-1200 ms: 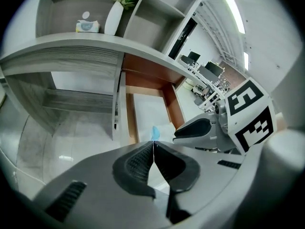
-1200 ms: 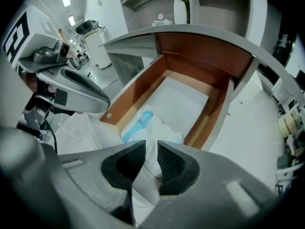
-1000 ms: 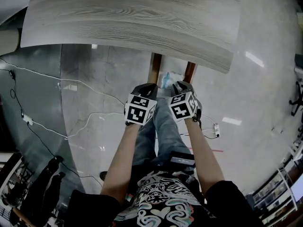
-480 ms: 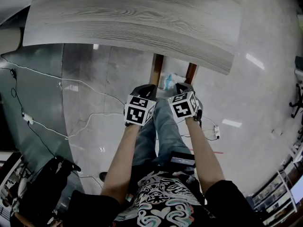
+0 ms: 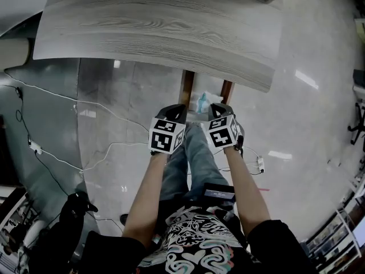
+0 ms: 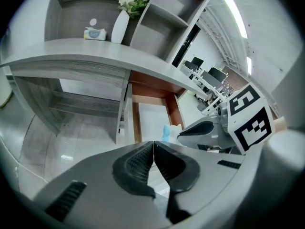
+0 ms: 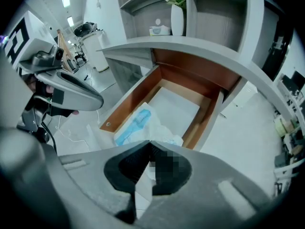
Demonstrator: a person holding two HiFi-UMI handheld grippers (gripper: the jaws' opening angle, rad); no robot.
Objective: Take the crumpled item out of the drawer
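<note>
The crumpled item (image 5: 202, 101), a blue and white wrapper, lies at the front of the open brown drawer (image 5: 186, 87) under the grey table top. In the right gripper view the crumpled item (image 7: 143, 124) spreads over the drawer's front edge (image 7: 108, 123) and runs right up to my right gripper (image 7: 150, 144), whose jaws are closed on its near edge. My left gripper (image 6: 153, 144) is shut with nothing in it, just left of the drawer (image 6: 148, 116), with the item (image 6: 167, 131) ahead to its right. In the head view the left gripper (image 5: 175, 111) and right gripper (image 5: 219, 108) are side by side.
The grey wooden table top (image 5: 159, 21) overhangs the drawer. Shelves above hold a white vase with flowers (image 6: 121, 25) and a tissue box (image 6: 95, 33). White cables (image 5: 85, 104) trail over the glossy floor on the left. The person's legs (image 5: 194, 164) are below the grippers.
The head view has shifted slightly, so the table and drawer sit a little lower in frame. Both grippers stay shut in front of the drawer, almost unmoved.
</note>
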